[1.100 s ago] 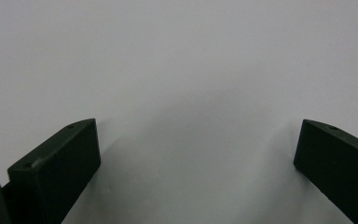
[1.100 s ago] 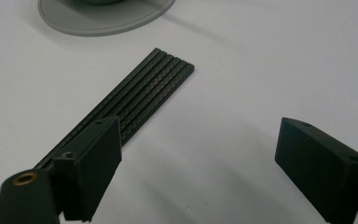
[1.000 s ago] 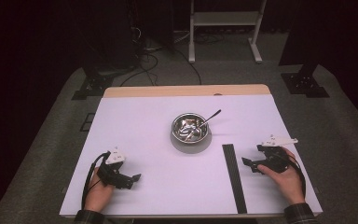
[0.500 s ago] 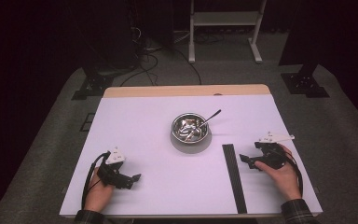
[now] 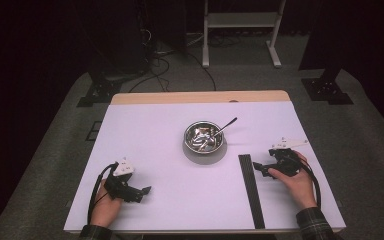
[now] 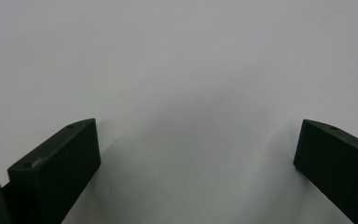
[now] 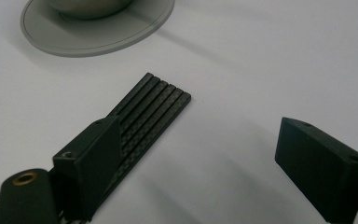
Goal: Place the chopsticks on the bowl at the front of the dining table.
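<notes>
Right gripper has shifted inward toward black ribbed strip, jaws wide apart, holding nothing; left gripper unchanged near table's front-left, also wide open & empty. Likely step: approach strip; best to straddle its far end squarely, w/ jaws low. Bowl w/ spoon, on grey saucer, sits just beyond; nothing blocks.

My left gripper sits with its two black jaws spread wide apart, one rising from the lower left corner and the other from the lower right. Between them and beyond them lies the plain white bench. A soft shadow falls on the bench between the jaws. Nothing is held between them.
</notes>
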A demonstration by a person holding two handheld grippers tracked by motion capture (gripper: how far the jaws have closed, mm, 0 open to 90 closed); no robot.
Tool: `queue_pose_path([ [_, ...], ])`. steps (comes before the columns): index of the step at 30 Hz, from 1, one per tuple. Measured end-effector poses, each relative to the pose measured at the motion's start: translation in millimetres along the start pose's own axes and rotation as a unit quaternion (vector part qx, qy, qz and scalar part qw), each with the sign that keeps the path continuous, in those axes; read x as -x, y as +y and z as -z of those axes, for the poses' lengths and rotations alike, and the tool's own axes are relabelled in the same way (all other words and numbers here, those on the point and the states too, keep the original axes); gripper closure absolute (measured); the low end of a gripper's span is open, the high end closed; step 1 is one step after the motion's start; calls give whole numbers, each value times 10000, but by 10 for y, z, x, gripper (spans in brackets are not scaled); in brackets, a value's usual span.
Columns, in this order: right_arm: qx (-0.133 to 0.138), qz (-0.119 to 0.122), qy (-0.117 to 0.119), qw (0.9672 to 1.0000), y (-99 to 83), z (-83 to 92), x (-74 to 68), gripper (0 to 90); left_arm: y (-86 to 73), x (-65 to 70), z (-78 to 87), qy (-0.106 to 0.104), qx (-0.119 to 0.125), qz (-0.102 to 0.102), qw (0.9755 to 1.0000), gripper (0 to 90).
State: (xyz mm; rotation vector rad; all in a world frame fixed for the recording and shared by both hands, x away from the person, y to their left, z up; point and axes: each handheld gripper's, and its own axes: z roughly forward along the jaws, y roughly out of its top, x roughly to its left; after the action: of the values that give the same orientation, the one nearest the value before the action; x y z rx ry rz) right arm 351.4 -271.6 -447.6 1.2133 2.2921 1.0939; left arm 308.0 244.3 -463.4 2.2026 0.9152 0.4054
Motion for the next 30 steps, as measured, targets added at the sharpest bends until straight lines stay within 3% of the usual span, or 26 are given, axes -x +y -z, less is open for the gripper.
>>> queue_pose_path([
  [8, -86, -3, 16, 10000, 15, -104, 7, 129, 0, 0, -1, -1, 2, 2, 10000, 0],
  [30, -286, 111, -21, 9995, -6, -182, -23, 129, 0, 0, 0, 1, -3, -1, 10000, 0],
])
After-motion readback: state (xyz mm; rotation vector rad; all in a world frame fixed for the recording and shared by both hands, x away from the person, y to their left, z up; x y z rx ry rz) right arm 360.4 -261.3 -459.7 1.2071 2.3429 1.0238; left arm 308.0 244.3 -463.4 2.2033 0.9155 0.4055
